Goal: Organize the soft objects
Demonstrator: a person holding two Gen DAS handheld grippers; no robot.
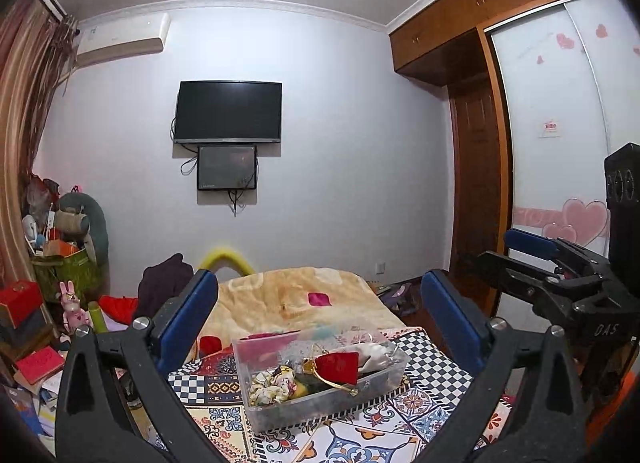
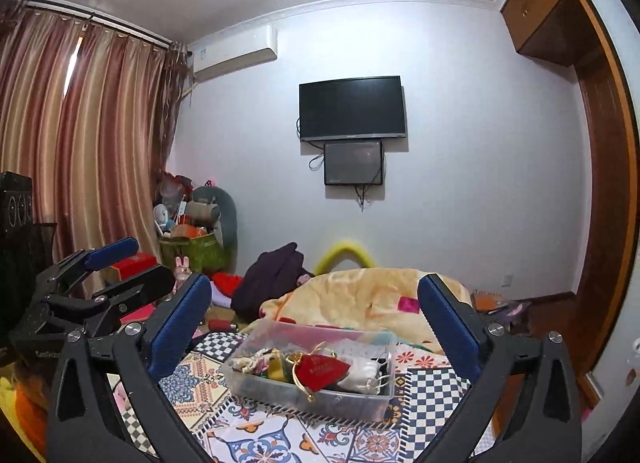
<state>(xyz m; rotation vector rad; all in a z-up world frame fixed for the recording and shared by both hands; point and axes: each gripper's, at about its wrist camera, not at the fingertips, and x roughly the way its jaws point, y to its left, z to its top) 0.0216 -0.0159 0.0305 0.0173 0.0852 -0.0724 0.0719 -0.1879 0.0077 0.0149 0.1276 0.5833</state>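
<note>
While the left gripper (image 1: pixel 320 315) and right gripper (image 2: pixel 314 319) are both hanging spread wide and carrying nothing above the patterned cloth (image 1: pixel 420 411), the clear plastic bin (image 1: pixel 256 347) is sitting on that cloth already holding a red pouch (image 1: pixel 338 367), a floral scrunchie (image 1: pixel 272 383) and a white pouch (image 2: pixel 364 373). Sorting is looking largely complete; a pink item (image 1: pixel 319 298) is lying apart on the yellow blanket (image 1: pixel 256 299), possibly left to collect.

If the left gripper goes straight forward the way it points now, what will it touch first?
Probably nothing near. The left gripper, open and held above the clear box, points over the yellow blanket toward the far wall. Depth is hard to judge.
</note>
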